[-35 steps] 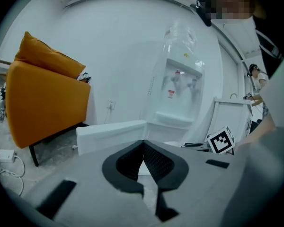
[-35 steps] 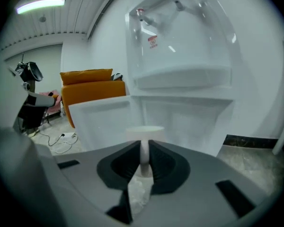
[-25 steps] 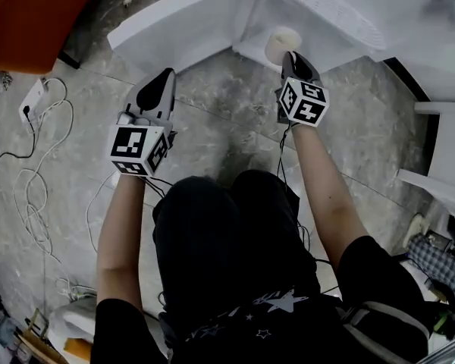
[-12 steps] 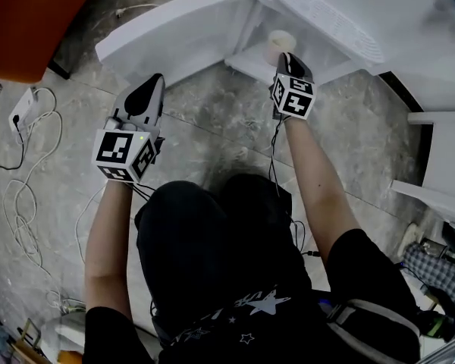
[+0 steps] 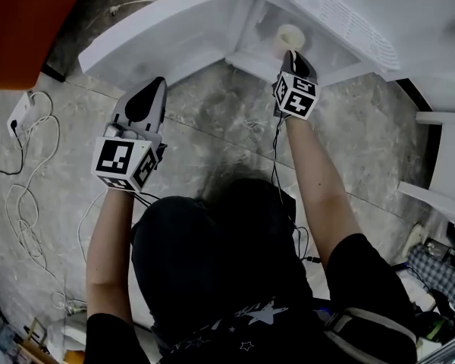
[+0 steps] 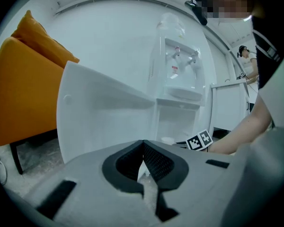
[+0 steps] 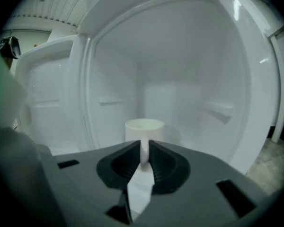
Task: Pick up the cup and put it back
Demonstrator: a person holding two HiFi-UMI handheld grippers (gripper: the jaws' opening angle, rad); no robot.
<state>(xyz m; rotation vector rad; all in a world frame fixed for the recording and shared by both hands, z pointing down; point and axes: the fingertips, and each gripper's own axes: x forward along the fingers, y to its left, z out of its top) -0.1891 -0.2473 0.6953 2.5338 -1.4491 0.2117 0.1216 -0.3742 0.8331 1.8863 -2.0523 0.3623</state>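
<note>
A white cup (image 5: 290, 38) sits low in the open compartment of a white cabinet (image 5: 250, 48). My right gripper (image 5: 294, 61) reaches into that compartment from the front. In the right gripper view the cup (image 7: 144, 126) faces me with its handle (image 7: 144, 152) toward me, and the right gripper (image 7: 144, 148) is shut on that handle. The gripper hides the cup's base, so I cannot tell whether it rests on the compartment floor. My left gripper (image 5: 148, 101) hovers over the floor in front of the open door (image 5: 159, 40). The left gripper (image 6: 143, 148) is shut and holds nothing.
The cabinet door (image 6: 104, 117) swings out to the left. An orange armchair (image 6: 19, 89) stands further left. Cables and a power strip (image 5: 23, 112) lie on the stone floor. White furniture (image 5: 447, 158) stands at the right. A perforated grille (image 5: 334, 14) tops the cabinet.
My right gripper has sunk with the cup, lower and deeper into the cabinet's compartment. The left gripper has drifted slightly down and toward the door, still shut.
</note>
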